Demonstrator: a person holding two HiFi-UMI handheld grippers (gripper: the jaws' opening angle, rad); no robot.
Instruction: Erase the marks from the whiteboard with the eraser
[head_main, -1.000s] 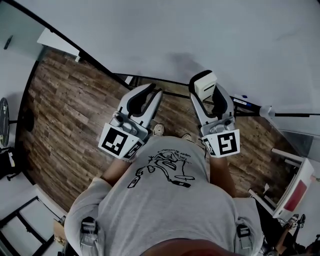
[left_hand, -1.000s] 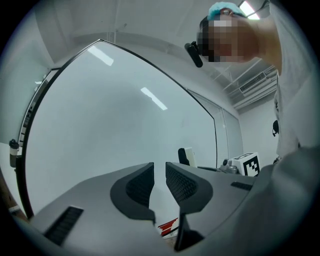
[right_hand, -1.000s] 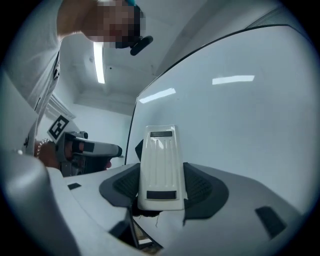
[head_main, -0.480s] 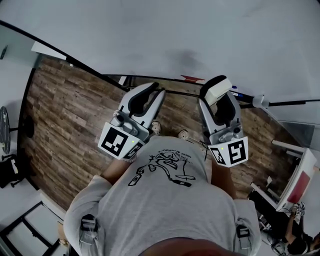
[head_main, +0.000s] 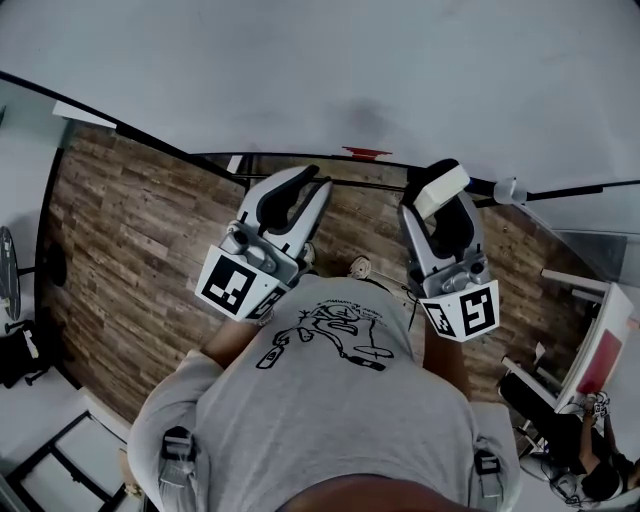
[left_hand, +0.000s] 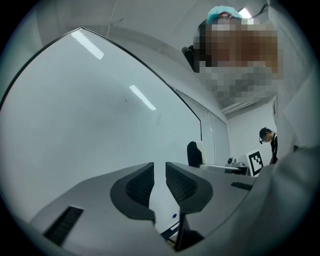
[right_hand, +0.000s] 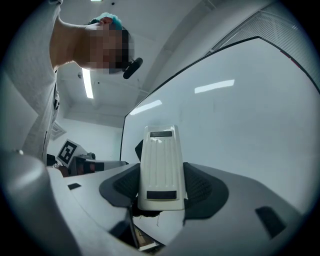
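You stand in front of a big whiteboard (head_main: 300, 70). It fills the top of the head view and has a thin black edge. The board looks almost all white. There is one faint grey patch (head_main: 368, 118) low down on it, and you cannot tell if it is a mark or a shadow. A red pen (head_main: 367, 152) lies on the ledge at the bottom of the board. Under the board is a brown wood floor (head_main: 130, 230) made of long planks. The walls of the room are white, and long ceiling lights shine back off the board. Far off in the left gripper view, another person (left_hand: 267, 142) stands by the wall.

Your right gripper (head_main: 440, 190) squeezes the eraser (head_main: 441, 191), one jaw on each long side. In the right gripper view the eraser (right_hand: 161, 170) is a long, creamy white block. It has thin ridges down its back and a small dark strip near each end. It pokes out past the jaw tips and points up at the board, down near the bottom edge and close to the ledge. You cannot tell if it touches the board.

Your left gripper (head_main: 300, 190) is beside it, a little way apart, and it points at the board too. Its jaws are almost together, with just a thin slit between them. It holds nothing.
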